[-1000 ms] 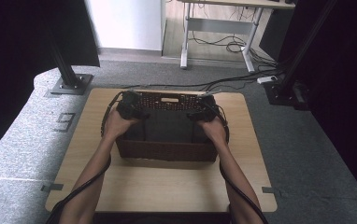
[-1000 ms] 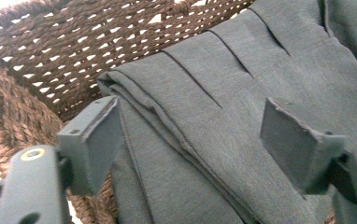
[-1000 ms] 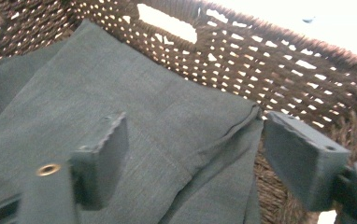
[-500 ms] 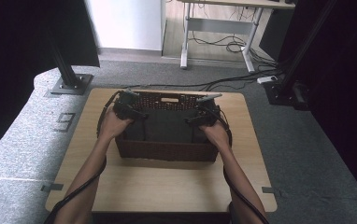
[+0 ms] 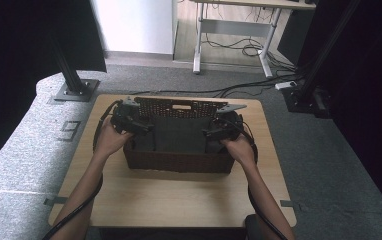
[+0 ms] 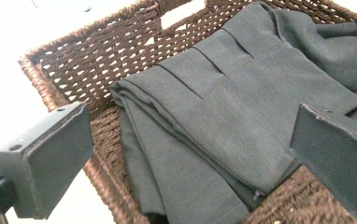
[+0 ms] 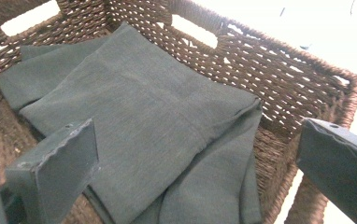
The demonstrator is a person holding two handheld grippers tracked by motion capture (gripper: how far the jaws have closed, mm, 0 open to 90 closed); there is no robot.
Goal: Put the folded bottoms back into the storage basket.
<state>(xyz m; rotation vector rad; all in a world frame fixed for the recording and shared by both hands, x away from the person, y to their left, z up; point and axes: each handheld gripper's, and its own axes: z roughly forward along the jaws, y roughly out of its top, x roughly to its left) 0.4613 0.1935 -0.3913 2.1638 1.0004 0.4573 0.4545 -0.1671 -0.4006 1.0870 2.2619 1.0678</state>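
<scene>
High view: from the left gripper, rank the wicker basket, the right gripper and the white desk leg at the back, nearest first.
1. Wicker basket, directly under the left gripper at its left end.
2. Right gripper, across the basket at its right end.
3. White desk leg, beyond the table on the floor.

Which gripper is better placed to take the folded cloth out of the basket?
Left, by a little. The open left gripper frames the folded cloth edge; the open right gripper spans cloth and basket wall.

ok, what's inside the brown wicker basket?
A folded dark grey cloth lies in the brown wicker basket. Whatever sits beneath the cloth is covered. Both grippers are open above it.
</scene>
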